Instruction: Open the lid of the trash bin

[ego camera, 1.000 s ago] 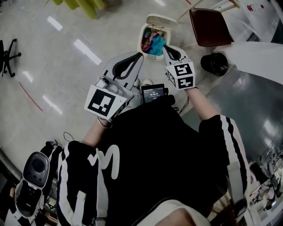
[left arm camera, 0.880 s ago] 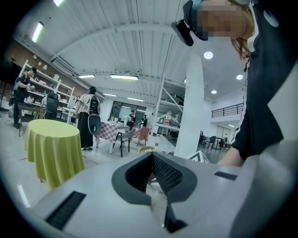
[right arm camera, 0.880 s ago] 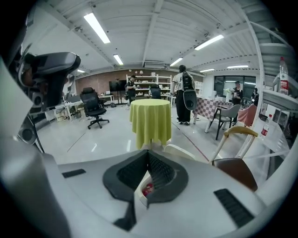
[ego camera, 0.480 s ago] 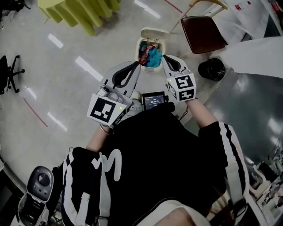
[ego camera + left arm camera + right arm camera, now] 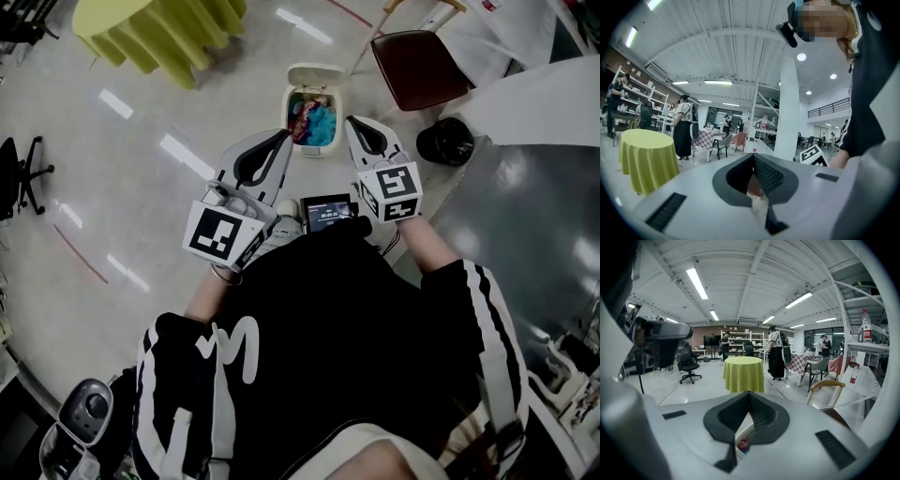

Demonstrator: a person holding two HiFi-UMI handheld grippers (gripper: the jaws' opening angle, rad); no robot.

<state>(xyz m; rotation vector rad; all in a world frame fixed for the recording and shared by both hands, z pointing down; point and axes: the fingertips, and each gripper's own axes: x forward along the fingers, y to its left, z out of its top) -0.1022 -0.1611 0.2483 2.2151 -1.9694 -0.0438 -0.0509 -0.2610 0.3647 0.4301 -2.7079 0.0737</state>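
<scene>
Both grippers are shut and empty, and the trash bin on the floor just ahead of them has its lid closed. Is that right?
Not quite: the lid is open. The head view shows it tipped back, with colourful rubbish visible inside the trash bin. The rest holds: the left gripper and right gripper are both shut and empty.

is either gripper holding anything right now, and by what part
Nothing is held. The left gripper and the right gripper both have their jaws closed together on nothing, near the trash bin, whose lid is open.
</scene>
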